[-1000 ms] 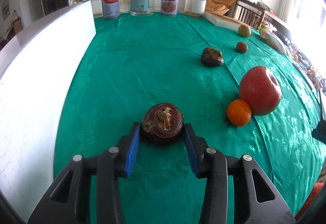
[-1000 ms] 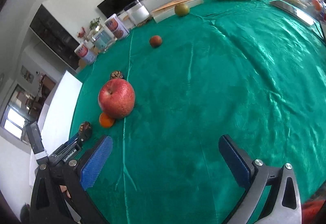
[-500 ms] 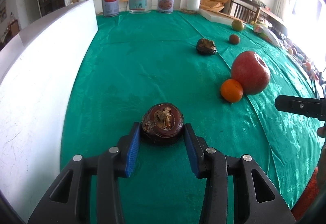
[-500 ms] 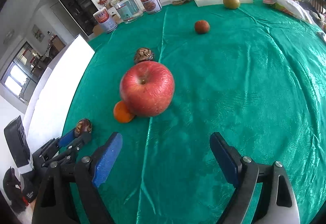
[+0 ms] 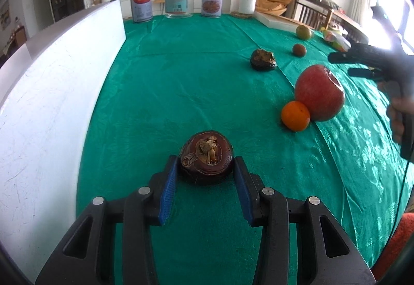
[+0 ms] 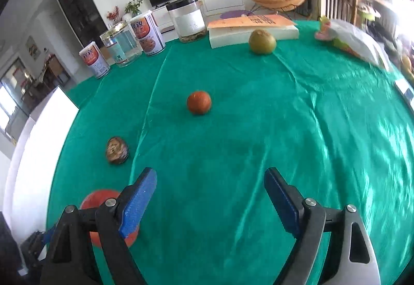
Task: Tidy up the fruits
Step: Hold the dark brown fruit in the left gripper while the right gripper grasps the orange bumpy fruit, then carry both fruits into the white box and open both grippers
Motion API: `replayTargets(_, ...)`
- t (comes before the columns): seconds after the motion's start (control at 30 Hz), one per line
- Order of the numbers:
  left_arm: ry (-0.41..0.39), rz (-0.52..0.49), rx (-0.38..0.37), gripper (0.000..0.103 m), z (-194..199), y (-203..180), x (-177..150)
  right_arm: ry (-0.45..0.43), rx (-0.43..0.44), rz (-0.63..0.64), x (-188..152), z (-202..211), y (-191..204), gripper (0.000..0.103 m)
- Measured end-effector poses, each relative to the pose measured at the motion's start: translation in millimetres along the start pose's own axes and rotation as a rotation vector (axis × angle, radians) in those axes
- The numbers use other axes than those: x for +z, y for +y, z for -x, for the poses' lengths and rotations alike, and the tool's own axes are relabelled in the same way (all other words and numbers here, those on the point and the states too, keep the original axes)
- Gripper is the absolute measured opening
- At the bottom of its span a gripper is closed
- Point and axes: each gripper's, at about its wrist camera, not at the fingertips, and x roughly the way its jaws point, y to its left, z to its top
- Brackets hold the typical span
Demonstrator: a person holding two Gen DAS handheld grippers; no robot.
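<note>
Presently the dark brown fruit (image 5: 206, 157), round and flattish with a dried papery crown on top, is seen clamped between the blue pads of the left claw (image 5: 206, 171), near the white board (image 5: 51, 93) along the left edge of the tabletop (image 5: 181, 72). It is judged light and hard-shelled, the rind slightly glossy, so a hold across its widest girth, as now taken, is thought least likely to slip. The right claw (image 6: 209, 194) is held wide apart and empty above the green cloth, with a red apple (image 6: 103, 217) partly hidden behind its left finger. The apple is judged heavier and smooth-skinned, best taken across its middle; a small orange (image 5: 295, 116) touches it.
</note>
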Motion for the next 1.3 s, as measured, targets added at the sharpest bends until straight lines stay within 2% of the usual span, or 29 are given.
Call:
replayTargets(0.07,0.002,-0.004,0.005,0.044,0,-1,0,-0.008,0.001,0.013,19,-18,6,0.083)
replayTargets(0.17,0.004,-0.020,0.025,0.044,-1,-4,0,0.012,-0.022,0.047,39,-44,18,0.073)
replayTargets(0.3,0.005,-0.020,0.023,0.044,-2,-3,0,0.052,-0.039,0.084,47,-71,25,0.056)
replayTargets(0.4,0.005,-0.022,0.026,0.044,-1,-3,-1,0.060,-0.051,0.115,46,-79,27,0.031)
replayTargets(0.5,0.005,-0.021,0.025,0.044,-1,-4,-1,0.042,-0.041,0.083,36,-69,21,0.029)
replayTargets(0.67,0.003,-0.016,0.020,0.044,-1,-3,-1,-0.021,0.055,-0.118,4,-21,-9,0.029)
replayTargets(0.77,0.017,-0.003,0.017,0.043,0,-2,2,0.000,0.115,-0.187,-22,6,-19,0.029)
replayTargets(0.87,0.035,0.066,-0.049,0.043,11,4,7,0.024,0.178,-0.216,-48,34,-22,0.029)
replayTargets(0.93,0.024,0.062,-0.068,0.043,25,2,10,0.042,0.218,-0.233,-65,52,-22,0.029)
replayTargets(1.1,0.048,0.053,-0.186,0.043,64,-6,9,0.084,0.321,-0.237,-97,84,0,0.029)
replayTargets(1.3,0.059,0.068,-0.307,0.043,125,1,1,0.151,0.458,-0.168,-114,98,67,0.029)
